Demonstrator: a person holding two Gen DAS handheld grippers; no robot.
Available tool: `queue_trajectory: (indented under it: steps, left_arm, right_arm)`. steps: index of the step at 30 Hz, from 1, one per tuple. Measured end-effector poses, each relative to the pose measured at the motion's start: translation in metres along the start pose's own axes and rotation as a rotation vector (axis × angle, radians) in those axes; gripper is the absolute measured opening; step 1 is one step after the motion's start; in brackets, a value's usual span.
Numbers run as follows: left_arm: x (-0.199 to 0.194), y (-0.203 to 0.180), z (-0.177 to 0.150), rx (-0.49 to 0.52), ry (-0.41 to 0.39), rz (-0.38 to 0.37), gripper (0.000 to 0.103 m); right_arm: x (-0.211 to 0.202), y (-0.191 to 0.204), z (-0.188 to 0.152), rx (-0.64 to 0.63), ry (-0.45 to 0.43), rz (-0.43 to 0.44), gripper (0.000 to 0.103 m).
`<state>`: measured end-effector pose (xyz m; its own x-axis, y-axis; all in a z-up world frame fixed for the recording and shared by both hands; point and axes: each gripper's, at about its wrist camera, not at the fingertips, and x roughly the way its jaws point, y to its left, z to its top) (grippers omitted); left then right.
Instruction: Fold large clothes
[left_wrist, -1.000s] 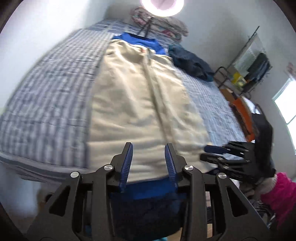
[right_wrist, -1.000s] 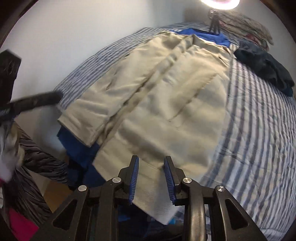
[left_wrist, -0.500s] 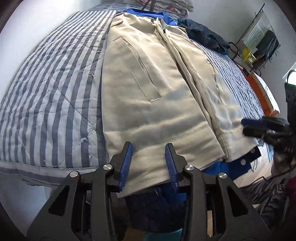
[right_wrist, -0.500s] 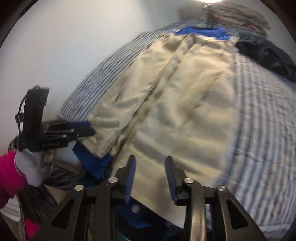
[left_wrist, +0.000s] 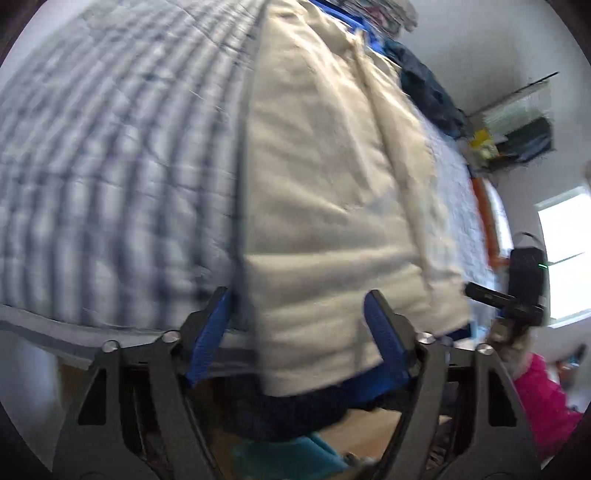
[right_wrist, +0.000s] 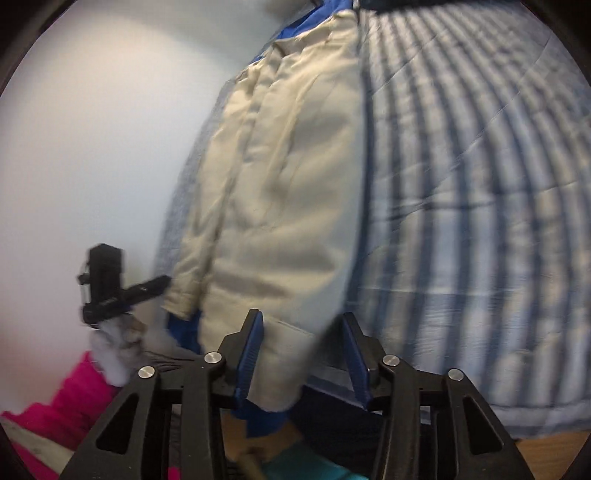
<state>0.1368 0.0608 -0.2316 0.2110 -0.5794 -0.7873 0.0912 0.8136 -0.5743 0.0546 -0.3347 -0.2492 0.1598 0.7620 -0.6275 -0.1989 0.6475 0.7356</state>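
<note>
A large beige jacket (left_wrist: 325, 184) with a blue lining lies lengthwise on the striped bed (left_wrist: 110, 166), its hem hanging over the near edge. My left gripper (left_wrist: 297, 325) is at the hem's left corner. Its jaws are opening, and the fabric lies between the blue pads without being pressed. In the right wrist view the jacket (right_wrist: 288, 184) fills the middle, and my right gripper (right_wrist: 303, 350) stands open astride the hem's right corner. Each gripper also shows in the other's view: the right gripper (left_wrist: 506, 295) and the left gripper (right_wrist: 122, 291), both just off the hem.
A dark navy garment (left_wrist: 424, 88) lies at the bed's far end. A clothes rack (left_wrist: 524, 129) and a bright window (left_wrist: 565, 254) are on the right. A white wall (right_wrist: 92, 147) runs along the bed's left side. Pink sleeves (left_wrist: 543, 398) and wooden floor (right_wrist: 554, 454) show below.
Both grippers have come down and in toward the hem at the bed's near edge, each to its own corner. The left jaws have spread much wider; the right jaws widened a little.
</note>
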Motion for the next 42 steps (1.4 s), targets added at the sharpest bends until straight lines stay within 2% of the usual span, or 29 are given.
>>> queue_trajectory:
  steps: [1, 4, 5, 6, 7, 8, 11, 12, 18, 23, 29, 33, 38, 42]
  left_arm:
    - [0.004, -0.001, -0.002, -0.006, 0.021, -0.019, 0.064]
    - [0.008, -0.009, -0.005, 0.016, 0.008, 0.0, 0.061]
    - [0.008, -0.008, -0.006, -0.004, 0.01, -0.016, 0.056]
    - [0.009, -0.007, -0.006, -0.022, 0.02, -0.032, 0.044]
    - [0.011, -0.007, -0.007, -0.031, 0.03, -0.041, 0.036]
    - [0.012, -0.008, -0.007, -0.041, 0.038, -0.051, 0.031]
    - [0.005, -0.022, -0.011, 0.002, 0.021, -0.014, 0.02]
    - [0.004, -0.023, -0.01, 0.004, 0.015, -0.018, 0.017]
    - [-0.018, -0.034, -0.005, -0.06, -0.022, -0.108, 0.014]
    - [-0.034, -0.044, 0.02, -0.083, -0.061, -0.18, 0.013]
    - [-0.05, -0.057, 0.067, -0.068, -0.143, -0.172, 0.012]
    - [-0.052, -0.059, 0.098, -0.07, -0.187, -0.153, 0.012]
    - [-0.034, -0.063, 0.136, -0.061, -0.185, -0.11, 0.012]
    - [-0.015, -0.054, 0.16, -0.102, -0.179, -0.093, 0.012]
  right_arm:
    - [0.005, 0.002, 0.0, -0.009, 0.011, 0.006, 0.046]
    - [0.014, 0.001, 0.002, 0.003, 0.026, 0.032, 0.047]
    - [0.014, 0.0, 0.002, 0.022, 0.028, 0.047, 0.047]
    - [0.015, -0.001, 0.003, 0.032, 0.03, 0.052, 0.047]
    - [0.017, 0.001, 0.004, 0.034, 0.033, 0.048, 0.045]
    - [0.017, 0.003, 0.004, 0.035, 0.037, 0.042, 0.038]
    - [0.017, 0.012, 0.008, 0.063, 0.036, 0.069, 0.023]
    - [0.016, 0.016, 0.011, 0.076, 0.03, 0.082, 0.021]
    - [0.001, 0.028, 0.023, 0.158, -0.019, 0.163, 0.016]
    - [-0.016, 0.026, 0.043, 0.223, -0.081, 0.219, 0.014]
    - [-0.028, 0.036, 0.087, 0.208, -0.152, 0.225, 0.014]
    - [-0.02, 0.04, 0.123, 0.191, -0.184, 0.176, 0.014]
    - [-0.008, 0.026, 0.154, 0.217, -0.19, 0.145, 0.014]
    - [0.002, 0.008, 0.171, 0.253, -0.186, 0.123, 0.014]
